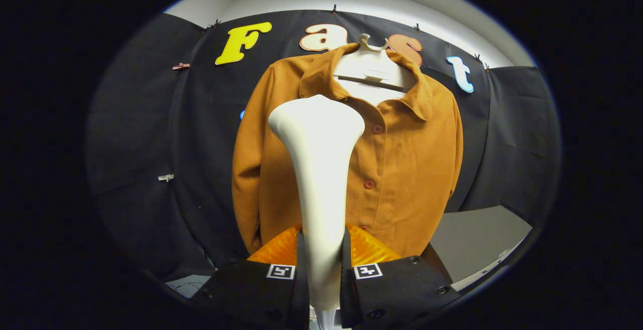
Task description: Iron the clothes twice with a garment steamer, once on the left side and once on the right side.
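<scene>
The gripper (321, 257) clenches the upright steamer (319, 169), its head near the shirt's (402, 169) left half.

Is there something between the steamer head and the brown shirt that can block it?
Nothing visible does. The steamer, clamped between the fingers, rises directly before the shirt on its hanger.

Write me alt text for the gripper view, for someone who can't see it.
The gripper is shut on the handle of a white garment steamer, its wide head raised against the upper front of a brown button-up shirt. The shirt hangs on a white hanger before the booth's black cloth wall, its buttons just beside the steamer head.
</scene>
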### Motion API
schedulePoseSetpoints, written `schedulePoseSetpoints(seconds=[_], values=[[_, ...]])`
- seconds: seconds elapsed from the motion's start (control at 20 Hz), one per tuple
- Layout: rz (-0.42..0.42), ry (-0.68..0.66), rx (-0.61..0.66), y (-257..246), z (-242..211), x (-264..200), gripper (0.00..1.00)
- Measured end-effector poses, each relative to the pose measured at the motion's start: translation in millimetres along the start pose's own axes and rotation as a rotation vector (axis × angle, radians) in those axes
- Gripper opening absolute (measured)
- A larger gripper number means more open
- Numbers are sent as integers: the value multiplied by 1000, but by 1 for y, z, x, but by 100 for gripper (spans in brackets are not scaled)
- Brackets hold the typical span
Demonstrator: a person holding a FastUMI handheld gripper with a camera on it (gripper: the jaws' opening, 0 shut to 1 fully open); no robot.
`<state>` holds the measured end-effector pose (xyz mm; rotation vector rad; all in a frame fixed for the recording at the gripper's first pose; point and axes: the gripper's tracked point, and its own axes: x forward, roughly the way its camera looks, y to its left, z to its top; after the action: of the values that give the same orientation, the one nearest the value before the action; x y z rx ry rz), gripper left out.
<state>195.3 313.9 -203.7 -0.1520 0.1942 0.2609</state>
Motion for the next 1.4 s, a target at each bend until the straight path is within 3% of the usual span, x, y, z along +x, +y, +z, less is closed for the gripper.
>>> schedulePoseSetpoints(seconds=[0.6, 1.1, 1.4], values=[[-126, -2, -64, 10, -24, 40, 28], [-106, 48, -94, 8, -76, 37, 28], [-103, 113, -132, 3, -130, 35, 28]])
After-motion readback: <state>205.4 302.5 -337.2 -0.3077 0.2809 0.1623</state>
